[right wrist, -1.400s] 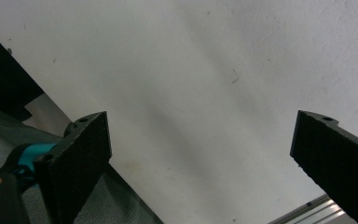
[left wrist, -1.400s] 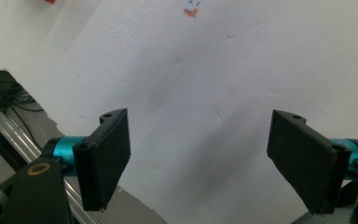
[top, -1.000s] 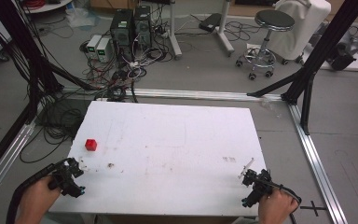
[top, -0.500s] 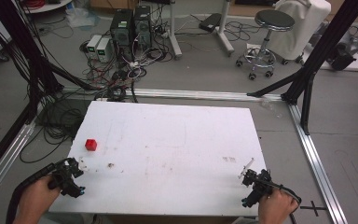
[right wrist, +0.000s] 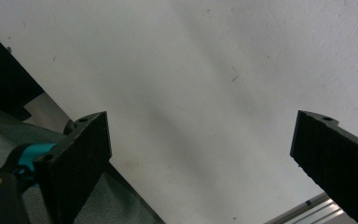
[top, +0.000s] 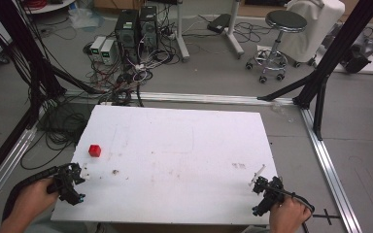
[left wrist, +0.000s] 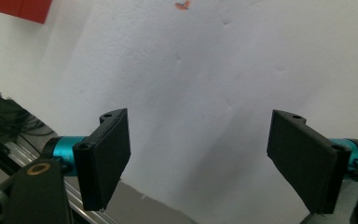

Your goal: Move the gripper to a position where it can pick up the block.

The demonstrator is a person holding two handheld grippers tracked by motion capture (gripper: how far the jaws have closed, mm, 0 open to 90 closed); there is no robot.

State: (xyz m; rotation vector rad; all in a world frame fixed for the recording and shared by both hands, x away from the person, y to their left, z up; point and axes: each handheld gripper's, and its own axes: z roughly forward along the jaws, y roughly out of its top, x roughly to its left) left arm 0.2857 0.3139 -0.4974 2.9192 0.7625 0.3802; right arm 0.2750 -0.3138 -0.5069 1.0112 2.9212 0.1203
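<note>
Overhead, whole red cube [top: 94, 150]; beyond left tongs [left wrist: 198, 163], merely its corner

The left hand [top: 31, 198] came in at 7 o'clock and held the left gripper [top: 74, 175], which pointed toward 1 o'clock with its jaws spread wide and nothing between them. The right hand [top: 287, 217] came in at 5 o'clock and held the right gripper [top: 258, 183], pointed toward 11 o'clock, jaws likewise wide apart and empty. A cable [top: 303, 201] looped over the right hand.
</note>
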